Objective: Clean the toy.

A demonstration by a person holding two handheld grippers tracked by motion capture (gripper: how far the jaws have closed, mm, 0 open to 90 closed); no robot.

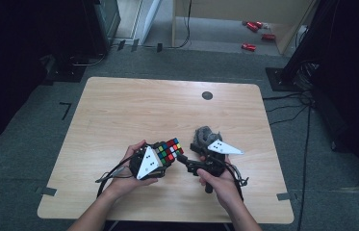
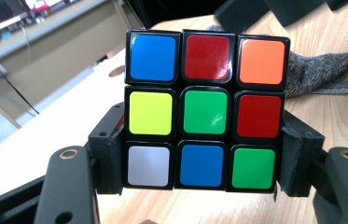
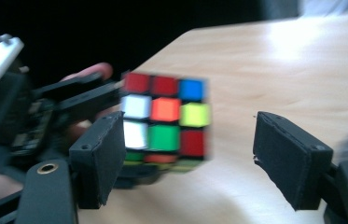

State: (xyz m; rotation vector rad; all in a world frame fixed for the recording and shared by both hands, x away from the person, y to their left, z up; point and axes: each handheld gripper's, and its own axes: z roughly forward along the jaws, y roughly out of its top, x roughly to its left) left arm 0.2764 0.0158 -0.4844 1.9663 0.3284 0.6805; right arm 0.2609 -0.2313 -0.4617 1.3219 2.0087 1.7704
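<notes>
The left gripper (image 2: 202,186) pinches the cube (image 2: 204,109) near the counter's (image 1: 119,110) front edge; the right gripper (image 3: 188,154), spread, has yet to grip it.

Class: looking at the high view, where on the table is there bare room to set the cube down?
The table is bare beyond the puzzle cube, up to the far edge and the dark round cap. It is crowded at the near middle: cube, grey cloth, both grippers.

Left claw (image 1: 165,156) clamped shut, right claw (image 3: 199,163) gaping apart
</notes>
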